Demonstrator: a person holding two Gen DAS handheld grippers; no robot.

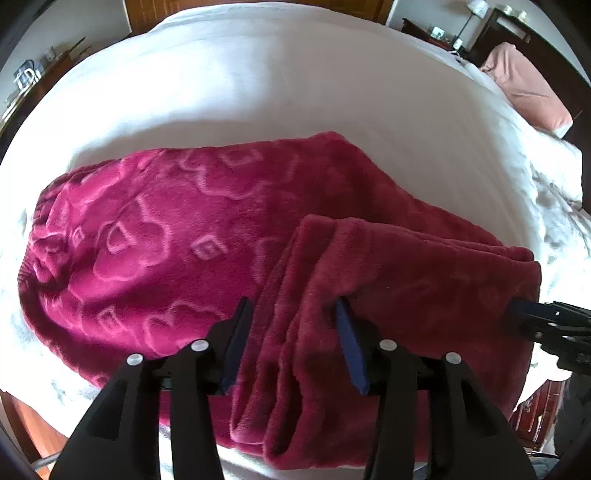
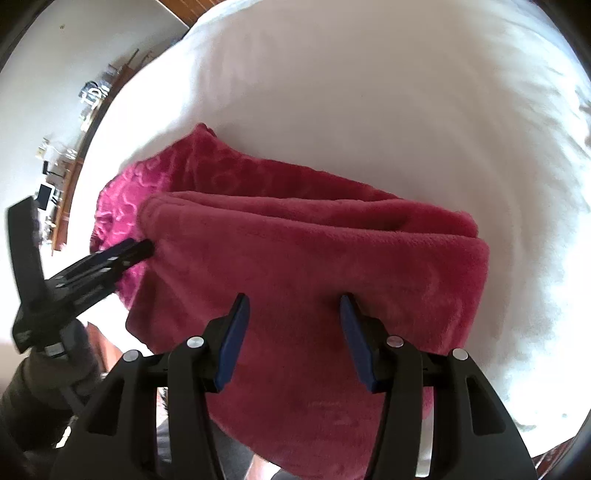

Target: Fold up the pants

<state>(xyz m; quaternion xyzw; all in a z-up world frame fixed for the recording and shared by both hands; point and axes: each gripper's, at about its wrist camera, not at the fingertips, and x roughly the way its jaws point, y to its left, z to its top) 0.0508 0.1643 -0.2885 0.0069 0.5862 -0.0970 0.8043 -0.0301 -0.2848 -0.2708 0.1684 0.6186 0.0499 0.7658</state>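
Note:
Magenta fleece pants (image 1: 177, 236) with an embossed pattern lie on a white bed (image 1: 258, 81), waistband at the left. The leg end (image 1: 388, 280) is folded back over the rest. My left gripper (image 1: 291, 314) is open over the folded layers, its right finger pressed into the fleece. My right gripper (image 2: 291, 310) is open above the folded leg end (image 2: 314, 251), with the fabric spread under both fingers. The right gripper shows in the left wrist view (image 1: 524, 314) at the fold's right edge. The left gripper shows in the right wrist view (image 2: 142, 249) at the fold's left edge.
A pink pillow (image 1: 524, 88) lies at the bed's far right with a nightstand and lamp (image 1: 469, 22) behind it. A wooden shelf (image 2: 66, 173) with small items runs along the left wall. The bed's near edge lies just below the pants.

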